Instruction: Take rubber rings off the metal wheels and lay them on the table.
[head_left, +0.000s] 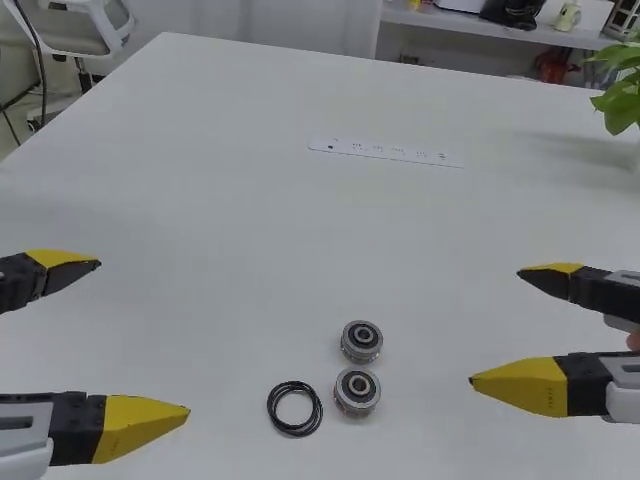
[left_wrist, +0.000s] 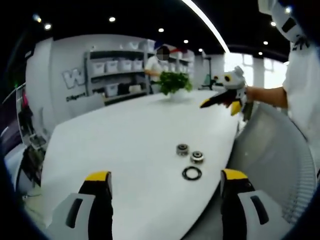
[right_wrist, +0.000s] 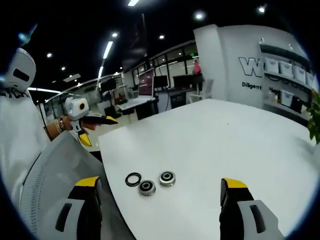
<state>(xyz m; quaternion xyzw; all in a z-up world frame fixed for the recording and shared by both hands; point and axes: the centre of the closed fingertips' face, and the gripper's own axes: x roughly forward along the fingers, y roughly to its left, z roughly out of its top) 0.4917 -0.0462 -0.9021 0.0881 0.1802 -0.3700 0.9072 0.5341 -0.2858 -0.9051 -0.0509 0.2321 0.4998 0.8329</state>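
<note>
Two small metal wheels sit side by side near the table's front edge, one (head_left: 361, 340) behind the other (head_left: 357, 390). Just left of the nearer wheel lie black rubber rings (head_left: 295, 408) flat on the table, stacked on each other. The wheels (left_wrist: 190, 153) and rings (left_wrist: 192, 173) lie ahead of my left gripper (left_wrist: 167, 182), which is open and empty. My right gripper (right_wrist: 159, 189) is also open and empty, with the wheels (right_wrist: 157, 183) and rings (right_wrist: 133, 179) ahead of it. In the head view the left gripper (head_left: 75, 340) is at the left and the right gripper (head_left: 510, 325) at the right.
The white table (head_left: 300, 220) stretches far back, with a flush power strip panel (head_left: 385, 152) in its middle. A green plant (head_left: 620, 85) stands at the far right. A mesh chair back (left_wrist: 280, 165) and the person's body are close to the table's front edge.
</note>
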